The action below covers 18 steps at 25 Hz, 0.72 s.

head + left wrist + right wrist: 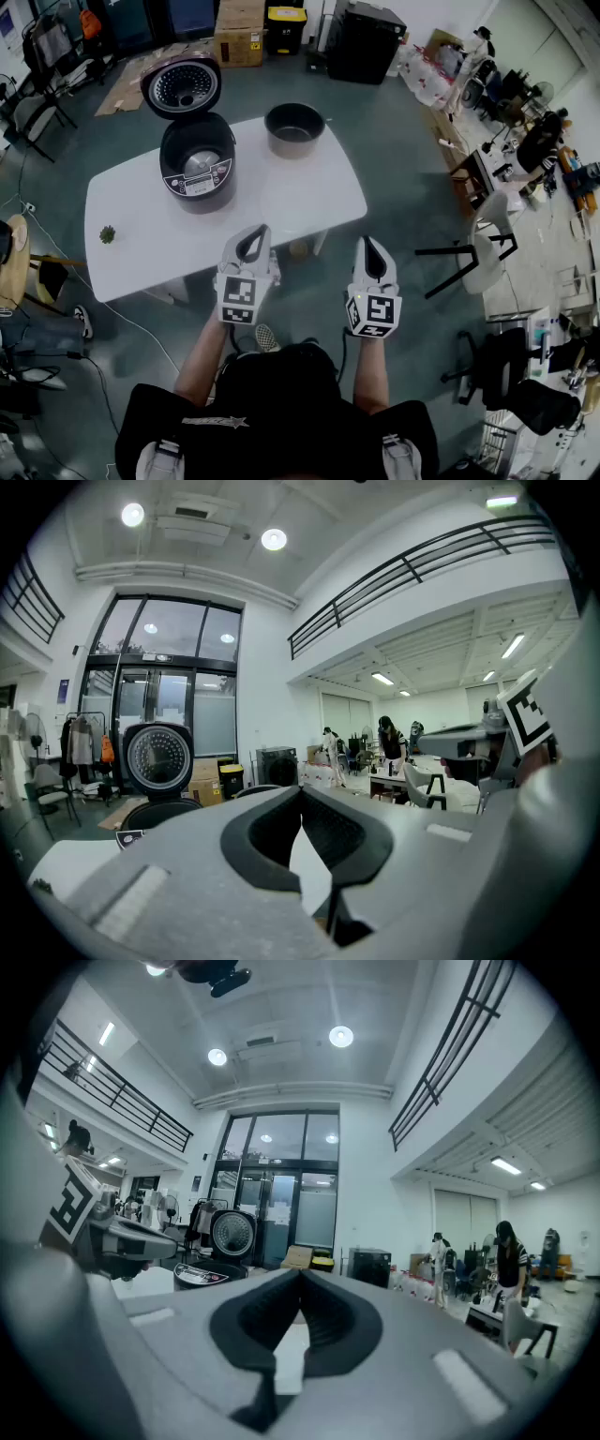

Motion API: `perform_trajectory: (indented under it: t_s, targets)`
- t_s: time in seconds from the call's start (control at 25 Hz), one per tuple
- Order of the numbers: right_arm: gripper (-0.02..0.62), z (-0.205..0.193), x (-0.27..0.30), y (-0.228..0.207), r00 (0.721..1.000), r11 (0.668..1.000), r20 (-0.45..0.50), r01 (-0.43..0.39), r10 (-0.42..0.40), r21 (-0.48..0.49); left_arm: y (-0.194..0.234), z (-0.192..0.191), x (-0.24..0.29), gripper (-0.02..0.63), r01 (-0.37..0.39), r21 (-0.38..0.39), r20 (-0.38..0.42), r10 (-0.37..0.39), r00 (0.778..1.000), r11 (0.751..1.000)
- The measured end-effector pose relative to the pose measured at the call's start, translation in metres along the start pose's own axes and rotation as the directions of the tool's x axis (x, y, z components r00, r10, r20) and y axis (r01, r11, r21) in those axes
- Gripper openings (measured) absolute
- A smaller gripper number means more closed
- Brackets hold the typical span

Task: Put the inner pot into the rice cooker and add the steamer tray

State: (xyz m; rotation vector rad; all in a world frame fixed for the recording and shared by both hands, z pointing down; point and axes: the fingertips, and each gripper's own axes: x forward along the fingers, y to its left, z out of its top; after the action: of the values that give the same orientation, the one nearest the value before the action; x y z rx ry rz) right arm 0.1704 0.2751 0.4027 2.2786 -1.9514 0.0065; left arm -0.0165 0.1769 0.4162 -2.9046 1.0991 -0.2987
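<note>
A black rice cooker (197,164) stands on the white table (309,202) with its lid (181,84) swung up; something pale grey shows inside it. The dark inner pot (294,129) sits on the table to its right, near the far edge. Both grippers hang in front of the table's near edge, apart from everything. My left gripper (260,231) is shut and empty; its jaws meet in the left gripper view (301,789), with the cooker lid (158,757) far ahead. My right gripper (367,242) is shut and empty too (300,1274).
A small green plant (107,234) lies on the table's left end. A white chair (478,248) stands right of the table, a round wooden stool (11,258) to the left. Cardboard boxes (239,33) and a black cabinet (364,39) stand behind. People stand at desks far off (386,747).
</note>
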Motion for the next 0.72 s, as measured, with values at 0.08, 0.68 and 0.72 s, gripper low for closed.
perform_trajectory:
  t_s: [0.08, 0.68, 0.72]
  targets:
    - [0.003, 0.000, 0.002, 0.000, 1.000, 1.000, 0.001, 0.001, -0.001, 0.012, 0.003, -0.001, 0.000, 0.011, 0.002, -0.008, 0.005, -0.001, 1.000, 1.000]
    - [0.003, -0.001, 0.032, 0.006, 1.000, 1.000, -0.023, -0.009, 0.009, 0.006, 0.025, 0.007, 0.000, 0.011, -0.042, -0.013, 0.036, 0.043, 0.998, 0.999]
    - [0.003, -0.001, 0.036, 0.005, 1.000, 1.000, -0.025, -0.012, 0.012, 0.004, 0.027, 0.007, 0.004, 0.011, -0.045, -0.013, 0.036, 0.045, 0.998, 0.999]
